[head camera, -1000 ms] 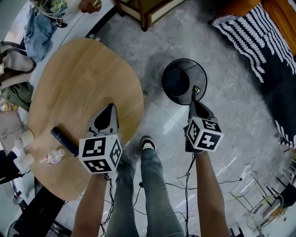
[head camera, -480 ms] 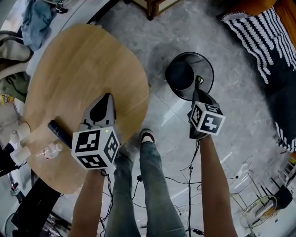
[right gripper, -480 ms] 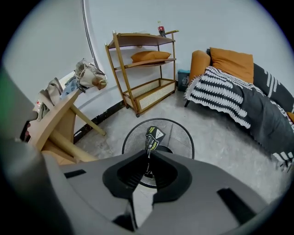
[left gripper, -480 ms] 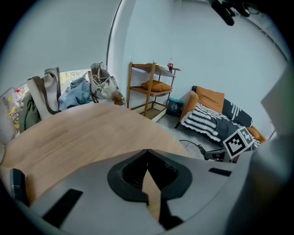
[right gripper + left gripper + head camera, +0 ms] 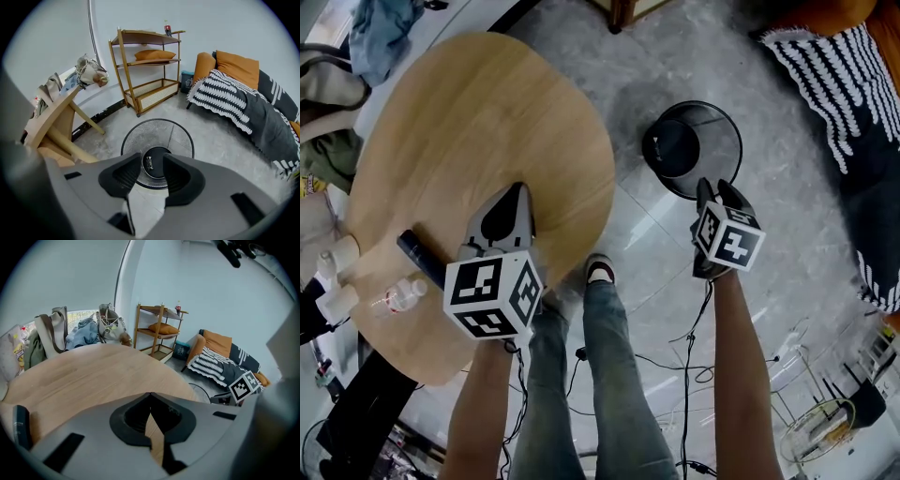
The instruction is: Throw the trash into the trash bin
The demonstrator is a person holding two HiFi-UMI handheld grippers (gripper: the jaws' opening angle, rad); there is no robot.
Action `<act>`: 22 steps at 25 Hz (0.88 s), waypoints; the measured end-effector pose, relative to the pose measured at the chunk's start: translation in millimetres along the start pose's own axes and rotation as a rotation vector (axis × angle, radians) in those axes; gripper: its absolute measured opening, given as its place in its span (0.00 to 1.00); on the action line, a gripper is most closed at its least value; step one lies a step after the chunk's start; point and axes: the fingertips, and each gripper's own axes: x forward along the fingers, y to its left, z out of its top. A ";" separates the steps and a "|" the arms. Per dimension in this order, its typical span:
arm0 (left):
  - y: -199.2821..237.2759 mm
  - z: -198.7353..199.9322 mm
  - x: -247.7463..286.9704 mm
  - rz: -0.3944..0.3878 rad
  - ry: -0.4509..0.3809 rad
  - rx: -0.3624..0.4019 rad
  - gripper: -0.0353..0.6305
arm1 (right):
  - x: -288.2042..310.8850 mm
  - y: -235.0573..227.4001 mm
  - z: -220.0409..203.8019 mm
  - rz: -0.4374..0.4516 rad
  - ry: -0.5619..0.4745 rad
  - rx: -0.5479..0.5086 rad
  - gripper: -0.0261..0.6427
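- Since a second ago the right gripper point(image 5: 152, 155) has sunk toward the round black wire-mesh trash bin point(image 5: 140, 136), and the small yellowish scrap it pinched then is out of its jaws.
- Its jaws have just been opening; they now stand partly apart with nothing between them, poised right above the bin's mouth.
- One small pale piece of trash point(image 5: 149, 162) lies on the bin's dark bottom, seen through the gap between the jaws.
- From the head view, the right gripper point(image 5: 716, 186) overlaps the bin's point(image 5: 719, 141) near rim.
- Left gripper point(image 5: 150, 394): jaws closed tip to tip and empty, held over the rounded light-wood surface point(image 5: 487, 112) that stands just left of the bin.
- On that surface, on the far side of the left gripper point(image 5: 520, 190) from the bin, lie a dark cylindrical bottle point(image 5: 420, 261) and a clear plastic bottle point(image 5: 401, 297).
- Right of the bin, a black-and-white striped blanket point(image 5: 825, 66) lies on the floor's edge.
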 end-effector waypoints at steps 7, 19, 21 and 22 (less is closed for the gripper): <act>8.3 1.1 -14.4 0.014 -0.010 -0.012 0.08 | -18.4 9.6 7.5 0.018 -0.025 -0.006 0.27; 42.6 -7.1 -75.5 0.058 -0.045 -0.106 0.08 | -113.2 90.6 41.9 0.125 -0.110 -0.214 0.28; 50.3 -10.2 -89.8 0.066 -0.054 -0.131 0.08 | -128.1 105.7 44.5 0.141 -0.117 -0.232 0.28; 54.9 -11.9 -97.7 0.071 -0.058 -0.142 0.08 | -135.4 114.0 45.7 0.149 -0.122 -0.239 0.28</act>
